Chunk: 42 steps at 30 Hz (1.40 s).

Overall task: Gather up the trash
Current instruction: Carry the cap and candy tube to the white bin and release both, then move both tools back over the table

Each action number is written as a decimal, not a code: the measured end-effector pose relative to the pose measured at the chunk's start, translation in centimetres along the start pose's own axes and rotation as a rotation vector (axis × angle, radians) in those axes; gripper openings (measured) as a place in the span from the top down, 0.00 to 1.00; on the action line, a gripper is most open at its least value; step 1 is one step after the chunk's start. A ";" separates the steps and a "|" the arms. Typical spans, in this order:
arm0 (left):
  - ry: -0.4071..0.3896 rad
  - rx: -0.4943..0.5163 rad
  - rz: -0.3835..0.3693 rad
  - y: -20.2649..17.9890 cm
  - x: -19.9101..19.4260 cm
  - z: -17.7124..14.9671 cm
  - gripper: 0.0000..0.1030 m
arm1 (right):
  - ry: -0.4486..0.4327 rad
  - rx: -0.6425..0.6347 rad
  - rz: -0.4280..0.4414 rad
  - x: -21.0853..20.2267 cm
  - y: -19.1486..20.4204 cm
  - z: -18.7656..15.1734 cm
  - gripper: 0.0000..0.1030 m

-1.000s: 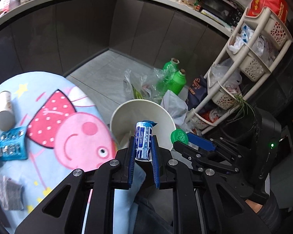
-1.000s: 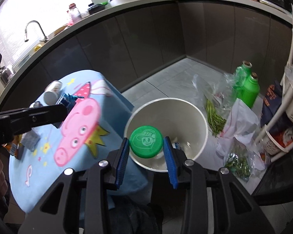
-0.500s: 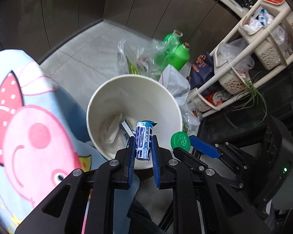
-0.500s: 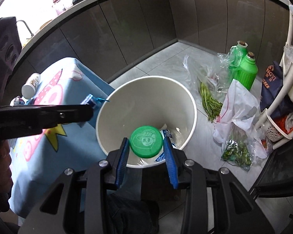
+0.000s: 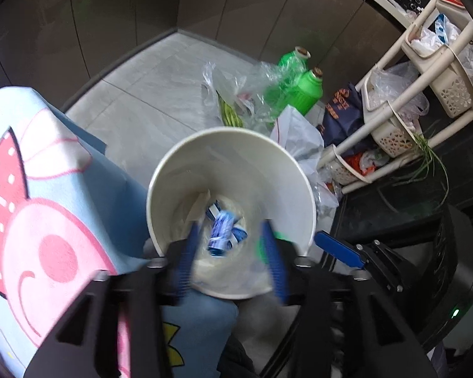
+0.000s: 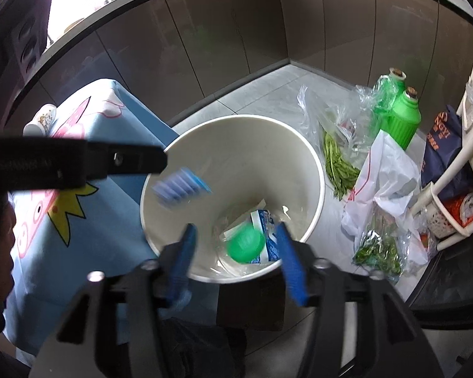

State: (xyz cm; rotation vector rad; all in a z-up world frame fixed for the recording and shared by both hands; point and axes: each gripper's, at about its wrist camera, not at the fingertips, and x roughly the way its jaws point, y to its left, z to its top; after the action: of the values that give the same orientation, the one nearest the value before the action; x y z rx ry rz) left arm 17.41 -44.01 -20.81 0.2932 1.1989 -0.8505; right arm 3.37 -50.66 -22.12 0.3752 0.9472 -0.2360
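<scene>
- L gripper was over the white bin, jaws spread wide, nothing between them.
- Blue wrapper was loose btwn the blue pads, blurred, inside the bin's mouth, touching neither pad.
- R gripper also hung over the bin, jaws wide apart, gripping nothing.
- Green cap sat btwn the R pads w/o touching either, blurred, inside the bin opening above other scraps.
- Bin already held white & blue packaging bits at the bottom.
- In the R wrist view the L gripper's black arm crossed from the left edge, one blue pad blurred over the bin rim.
- In the L wrist view one blue pad of the R gripper was just beside the bin's right rim.
- Table w/ blue cartoon-pig cloth stood against the bin's left side; a paper cup lay on its side at the far end.
- On the floor behind the bin: two green bottles, clear bag w/ green beans, white bag.
- Cream rack w/ baskets stood to the right.
</scene>
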 end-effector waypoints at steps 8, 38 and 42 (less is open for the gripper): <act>-0.097 -0.019 0.059 0.1 -1.7 0.5 0.09 | -0.045 -0.044 -0.007 -1.0 0.3 -0.2 0.03; -0.281 -0.092 0.151 3.4 -16.5 -5.4 0.08 | -0.138 -0.143 0.055 -7.3 6.5 1.6 0.03; -0.300 -0.126 0.216 6.0 -19.4 -9.1 0.08 | -0.153 -0.180 0.083 -8.0 9.0 1.6 0.03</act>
State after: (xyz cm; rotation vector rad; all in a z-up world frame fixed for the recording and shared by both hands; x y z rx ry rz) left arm 13.29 -26.22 -8.03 0.1807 0.9173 -0.6035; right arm 3.26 -42.82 -12.77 0.2266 0.7937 -0.1012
